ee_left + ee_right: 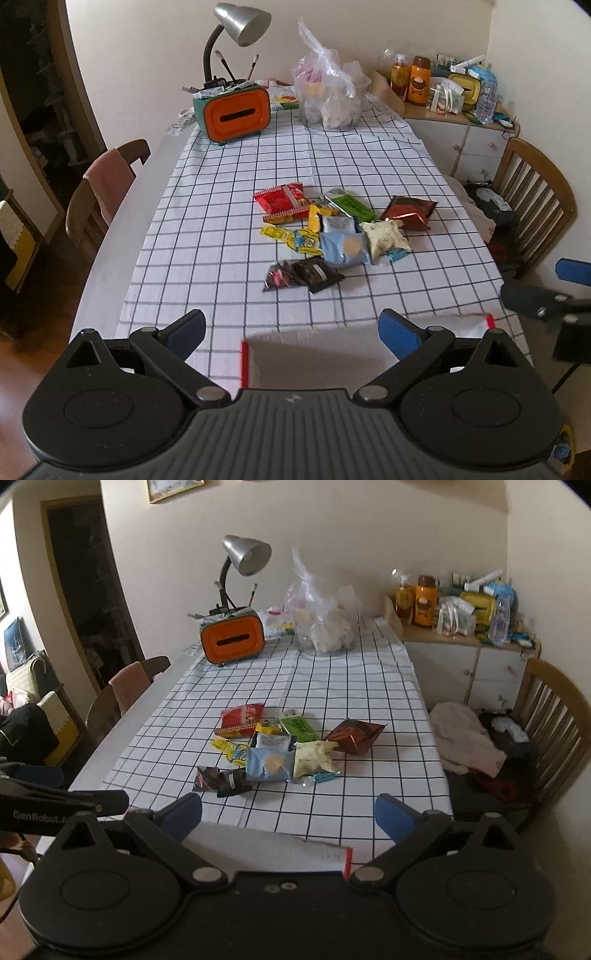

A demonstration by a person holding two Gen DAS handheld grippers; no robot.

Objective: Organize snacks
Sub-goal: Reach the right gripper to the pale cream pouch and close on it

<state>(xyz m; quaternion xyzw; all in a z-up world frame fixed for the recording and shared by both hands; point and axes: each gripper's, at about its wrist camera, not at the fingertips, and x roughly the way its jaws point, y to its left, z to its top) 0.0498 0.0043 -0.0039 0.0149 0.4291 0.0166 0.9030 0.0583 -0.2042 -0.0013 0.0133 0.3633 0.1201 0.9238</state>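
Note:
Several snack packets lie in a loose pile mid-table on the checked cloth: a red packet (280, 197) (242, 716), a green one (351, 206) (297, 728), a dark red-brown bag (410, 212) (354, 734), a light blue one (343, 247) (267, 762), a cream one (386, 236) (314, 758), yellow ones (291, 236) (231, 749) and a black one (310, 275) (225, 779). My left gripper (291, 334) is open, well short of the pile, over a white box (314, 354) (273, 845) with a red corner. My right gripper (288, 818) is open too, nothing between its fingers.
An orange-fronted tissue box (236, 112) with a desk lamp (240, 22), and a clear plastic bag (328, 92), stand at the table's far end. Chairs flank the table: left (107, 192), right (532, 195). A cluttered cabinet (461, 136) sits at the back right.

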